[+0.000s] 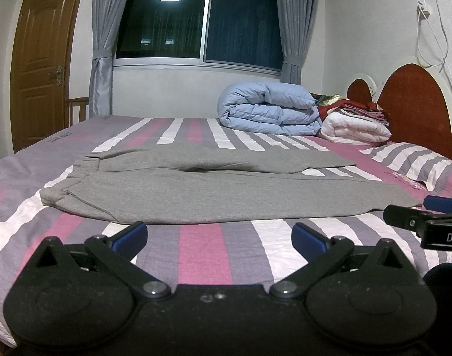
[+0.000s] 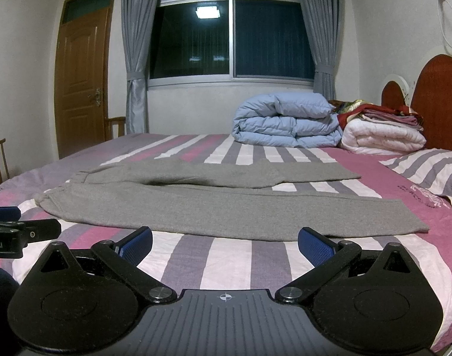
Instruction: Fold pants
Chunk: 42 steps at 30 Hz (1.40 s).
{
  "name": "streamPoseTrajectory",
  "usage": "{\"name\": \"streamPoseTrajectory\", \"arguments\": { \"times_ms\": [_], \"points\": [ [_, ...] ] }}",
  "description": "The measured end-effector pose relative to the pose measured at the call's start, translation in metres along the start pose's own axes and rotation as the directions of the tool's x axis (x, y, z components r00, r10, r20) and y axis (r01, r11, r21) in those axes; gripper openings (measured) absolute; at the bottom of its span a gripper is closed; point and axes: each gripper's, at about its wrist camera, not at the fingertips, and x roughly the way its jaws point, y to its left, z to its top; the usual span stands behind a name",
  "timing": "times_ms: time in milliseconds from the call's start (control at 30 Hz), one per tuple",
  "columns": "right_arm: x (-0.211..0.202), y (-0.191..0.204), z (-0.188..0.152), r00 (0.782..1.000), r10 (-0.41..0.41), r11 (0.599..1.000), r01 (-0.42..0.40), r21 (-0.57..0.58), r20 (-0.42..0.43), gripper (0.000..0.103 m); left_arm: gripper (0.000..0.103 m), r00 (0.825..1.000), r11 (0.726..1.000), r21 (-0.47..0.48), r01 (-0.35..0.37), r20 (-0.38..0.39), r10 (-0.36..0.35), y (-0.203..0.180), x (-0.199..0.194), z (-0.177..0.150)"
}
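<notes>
The grey pants (image 1: 214,190) lie flat on the striped bed (image 1: 202,255), well short of the rolled blue duvet (image 1: 267,109) and the white bedding beside it by the headboard. Their long axis runs across both views: the elastic waistband (image 1: 83,169) sits at the end away from the duvet, towards the door, and the two legs stretch towards the pillow (image 2: 434,169), the cuffs parting slightly so the far leg stops nearer the duvet and the near leg ends at the near cuff (image 2: 410,222). The pants look unfolded as yet, so the first step is likely laying one leg over the other along that axis. To do it well, each gripper should pinch only the near leg's edge, one close to the waistband and one close to the cuff, lift together and keep the cloth taut so it lands square on the far leg without dragging the sheet. The left gripper (image 1: 218,237) and right gripper (image 2: 224,244) both hover over the bed just in front of the pants, jaws spread wide, holding nothing.
</notes>
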Motion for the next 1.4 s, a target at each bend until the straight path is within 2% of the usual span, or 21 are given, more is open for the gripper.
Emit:
{"name": "streamPoseTrajectory", "arguments": {
  "times_ms": [267, 400, 467, 567, 700, 800, 867, 900, 967, 1100, 1133, 1233, 1300, 1400],
  "points": [
    [0.000, -0.001, -0.001, 1.000, 0.005, 1.000, -0.005, 0.005, -0.002, 0.103, 0.097, 1.000, 1.000, 0.000, -0.002, -0.003, 0.002, -0.001, 0.000, -0.001],
    [0.000, -0.006, 0.010, 0.997, 0.071, 0.997, -0.071, 0.026, 0.005, 0.103, 0.097, 1.000, 1.000, -0.022, 0.016, -0.022, -0.016, 0.004, 0.003, 0.003],
    [0.005, -0.010, 0.022, 0.992, 0.123, 0.992, -0.123, 0.000, 0.024, 0.103, 0.097, 1.000, 1.000, 0.007, 0.009, -0.024, -0.009, 0.008, 0.007, 0.010],
    [0.017, -0.014, 0.048, 0.983, 0.164, 0.986, -0.161, -0.037, 0.081, 0.103, 0.097, 0.999, 0.997, 0.065, -0.044, -0.006, 0.044, 0.022, 0.017, 0.026],
    [0.045, -0.015, 0.094, 0.967, 0.228, 0.973, -0.222, -0.060, 0.111, 0.103, 0.097, 0.996, 0.995, 0.061, -0.080, -0.019, 0.082, 0.058, 0.042, 0.060],
    [0.067, -0.005, 0.126, 0.963, 0.239, 0.967, -0.225, -0.119, 0.122, 0.103, 0.097, 0.994, 0.992, 0.065, -0.104, -0.035, 0.106, 0.088, 0.060, 0.091],
    [0.080, 0.002, 0.144, 0.955, 0.236, 0.965, -0.209, -0.157, 0.179, 0.103, 0.097, 0.989, 0.986, 0.091, -0.142, -0.029, 0.145, 0.105, 0.071, 0.109],
    [0.087, 0.003, 0.154, 0.947, 0.261, 0.960, -0.236, -0.149, 0.187, 0.103, 0.097, 0.986, 0.982, 0.098, -0.162, -0.025, 0.166, 0.114, 0.077, 0.119],
    [0.113, 0.004, 0.174, 0.935, 0.320, 0.947, -0.312, -0.072, 0.151, 0.103, 0.097, 0.981, 0.977, 0.098, -0.191, -0.012, 0.193, 0.132, 0.089, 0.134],
    [0.180, 0.000, 0.199, 0.926, 0.375, 0.921, -0.377, 0.097, 0.034, 0.103, 0.097, 0.987, 0.983, 0.106, -0.151, -0.034, 0.156, 0.172, 0.125, 0.154],
    [0.200, 0.005, 0.204, 0.929, 0.370, 0.925, -0.367, 0.095, -0.012, 0.103, 0.097, 0.987, 0.983, 0.103, -0.150, -0.047, 0.156, 0.182, 0.137, 0.156],
    [0.249, 0.027, 0.212, 0.944, 0.325, 0.946, -0.325, 0.005, -0.062, 0.103, 0.091, 0.981, 0.985, 0.107, -0.138, -0.118, 0.150, 0.220, 0.184, 0.159],
    [0.288, 0.041, 0.211, 0.949, 0.297, 0.952, -0.303, -0.041, -0.103, 0.103, 0.077, 0.971, 0.986, 0.083, -0.144, -0.179, 0.156, 0.248, 0.216, 0.157],
    [0.342, 0.054, 0.200, 0.946, 0.285, 0.952, -0.298, -0.070, -0.152, 0.103, 0.075, 0.961, 0.986, 0.041, -0.160, -0.222, 0.166, 0.282, 0.257, 0.156]
  ]
}}
